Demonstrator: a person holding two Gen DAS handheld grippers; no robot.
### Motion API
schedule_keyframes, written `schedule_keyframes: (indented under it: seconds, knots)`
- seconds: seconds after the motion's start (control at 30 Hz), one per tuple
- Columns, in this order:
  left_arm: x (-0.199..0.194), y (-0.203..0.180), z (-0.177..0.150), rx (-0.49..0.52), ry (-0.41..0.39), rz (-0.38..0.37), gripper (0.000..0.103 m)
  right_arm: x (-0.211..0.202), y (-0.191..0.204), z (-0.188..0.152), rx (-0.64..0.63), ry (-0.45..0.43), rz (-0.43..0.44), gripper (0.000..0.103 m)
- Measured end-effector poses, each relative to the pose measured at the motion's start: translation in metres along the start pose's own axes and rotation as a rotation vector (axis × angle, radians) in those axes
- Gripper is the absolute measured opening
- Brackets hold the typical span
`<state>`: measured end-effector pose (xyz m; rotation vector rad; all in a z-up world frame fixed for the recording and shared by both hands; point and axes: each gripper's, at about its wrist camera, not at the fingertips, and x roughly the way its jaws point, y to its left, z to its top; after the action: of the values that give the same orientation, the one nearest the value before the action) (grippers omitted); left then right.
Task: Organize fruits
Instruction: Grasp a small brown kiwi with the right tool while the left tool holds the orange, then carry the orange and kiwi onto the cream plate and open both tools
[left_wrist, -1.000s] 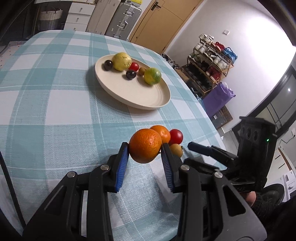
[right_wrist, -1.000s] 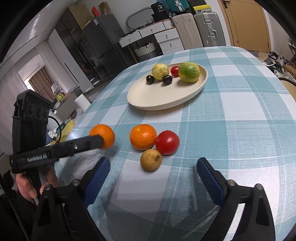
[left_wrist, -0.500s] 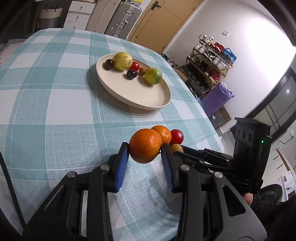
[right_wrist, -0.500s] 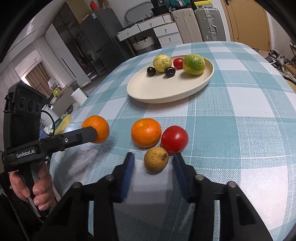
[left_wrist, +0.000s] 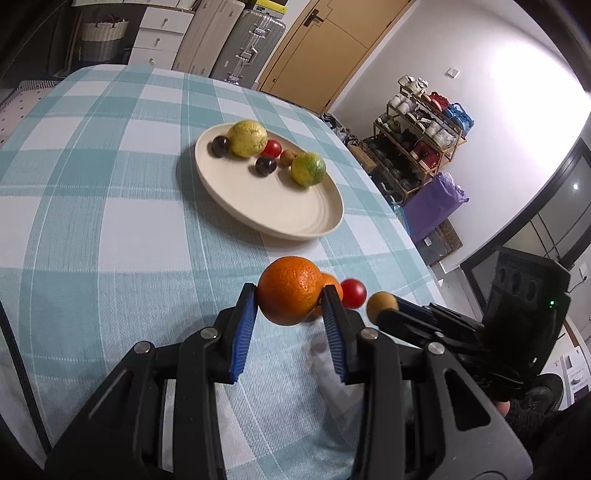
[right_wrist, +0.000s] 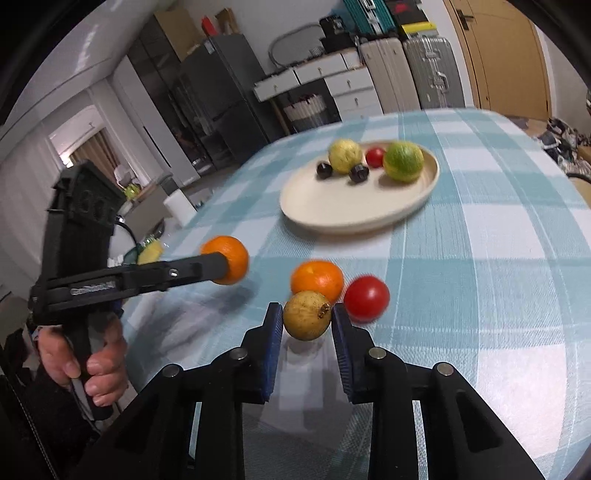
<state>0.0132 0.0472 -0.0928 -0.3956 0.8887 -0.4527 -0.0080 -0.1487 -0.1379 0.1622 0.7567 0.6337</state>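
My left gripper is shut on an orange and holds it above the checked tablecloth; it also shows in the right wrist view. My right gripper is shut on a small brown fruit, lifted off the table; that fruit also shows in the left wrist view. A second orange and a red tomato lie on the cloth just beyond. A cream plate further back holds a yellow fruit, a green-yellow citrus, a small red fruit and two dark ones.
The table edge drops off to the right of the plate. Suitcases, drawers and a door stand behind the table. A shoe rack stands by the right wall. A fridge is at the far left.
My right gripper closed on the small brown fruit and lifted it off the cloth. My left gripper raised the orange slightly and moved toward the plate.
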Motion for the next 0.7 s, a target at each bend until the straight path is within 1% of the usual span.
schedule_keyframes:
  seconds: [0.13, 0.3, 0.47, 0.7]
  knots:
    - [-0.001, -0.002, 0.014, 0.004, -0.015, 0.0, 0.033, -0.008, 0.0, 0.011, -0.005, -0.039, 0.02, 0.028]
    - [0.001, -0.001, 0.04, 0.001, -0.041, 0.003, 0.033, -0.011, -0.006, 0.032, -0.008, -0.075, 0.026, 0.028]
    - [0.011, 0.001, 0.067, -0.008, -0.052, 0.007, 0.033, -0.004, -0.012, 0.054, -0.018, -0.084, 0.026, 0.028]
    - [0.031, 0.013, 0.1, -0.025, -0.044, 0.02, 0.033, 0.016, -0.019, 0.088, -0.025, -0.078, 0.038, 0.028]
